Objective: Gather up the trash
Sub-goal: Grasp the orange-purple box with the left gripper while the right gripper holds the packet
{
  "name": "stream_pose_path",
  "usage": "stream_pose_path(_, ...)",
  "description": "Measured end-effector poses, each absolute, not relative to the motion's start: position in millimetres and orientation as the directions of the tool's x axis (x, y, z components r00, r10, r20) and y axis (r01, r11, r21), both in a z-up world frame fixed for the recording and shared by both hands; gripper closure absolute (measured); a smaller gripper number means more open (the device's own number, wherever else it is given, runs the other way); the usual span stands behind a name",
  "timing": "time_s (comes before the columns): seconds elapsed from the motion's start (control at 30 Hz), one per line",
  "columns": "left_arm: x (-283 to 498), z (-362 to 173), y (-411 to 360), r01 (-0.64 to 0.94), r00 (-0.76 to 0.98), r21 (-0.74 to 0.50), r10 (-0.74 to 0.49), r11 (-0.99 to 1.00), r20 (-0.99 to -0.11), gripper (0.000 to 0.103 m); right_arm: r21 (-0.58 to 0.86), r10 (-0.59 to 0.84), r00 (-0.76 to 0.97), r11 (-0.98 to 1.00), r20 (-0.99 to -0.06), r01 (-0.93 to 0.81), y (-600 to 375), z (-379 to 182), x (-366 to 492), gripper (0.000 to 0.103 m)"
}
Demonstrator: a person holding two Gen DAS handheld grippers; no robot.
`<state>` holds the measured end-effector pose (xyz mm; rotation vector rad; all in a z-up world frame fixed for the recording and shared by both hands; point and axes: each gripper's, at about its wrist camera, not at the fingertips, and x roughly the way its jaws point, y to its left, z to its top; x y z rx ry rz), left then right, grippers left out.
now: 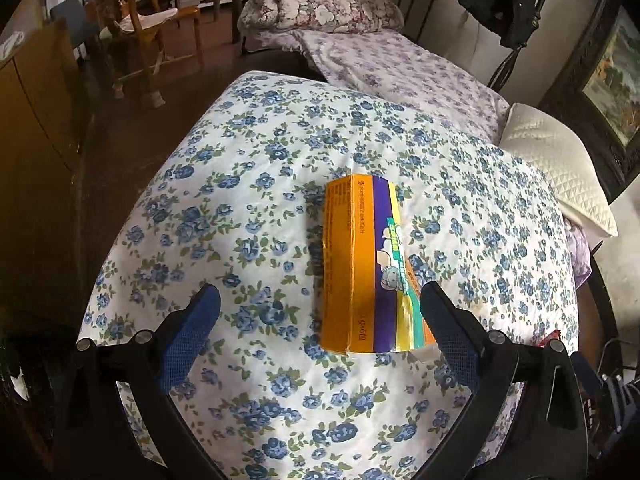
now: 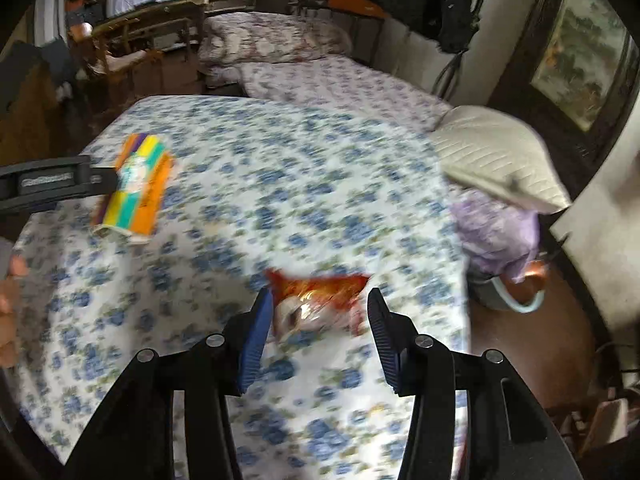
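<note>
The orange carton (image 1: 362, 264) lies flat on the blue-flowered quilt (image 1: 240, 168), long axis running away from the left gripper (image 1: 320, 308), open torn end toward the camera. Left jaws stand wide apart; the right pad (image 1: 448, 328) is just beside the carton's edge, the other well clear, nothing held.

In the right wrist view, a red-orange snack wrapper (image 2: 316, 300) lies between the half-open right gripper (image 2: 320, 336) fingers. The pic is blurred, so contact w/ the pads can't be told. A white pillow (image 2: 496, 156) is near.
</note>
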<state>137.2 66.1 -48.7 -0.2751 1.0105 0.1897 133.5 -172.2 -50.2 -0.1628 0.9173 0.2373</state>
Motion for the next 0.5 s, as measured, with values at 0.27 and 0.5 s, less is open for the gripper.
stream_pose_path(0.27, 142, -54, 63, -0.270, 0.511, -0.141, 0.017, 0.953, -0.860, 0.007, 0.086, 0.152, 0.641, 0.987, -0.753, -0.132, -211, -49, 118, 0.023)
stream_pose_path(0.5, 150, -61, 54, -0.268, 0.491, -0.129, 0.020, 0.955, -0.871, 0.007, 0.109, 0.155, 0.604, 0.988, -0.782, -0.112, -206, -77, 133, 0.023)
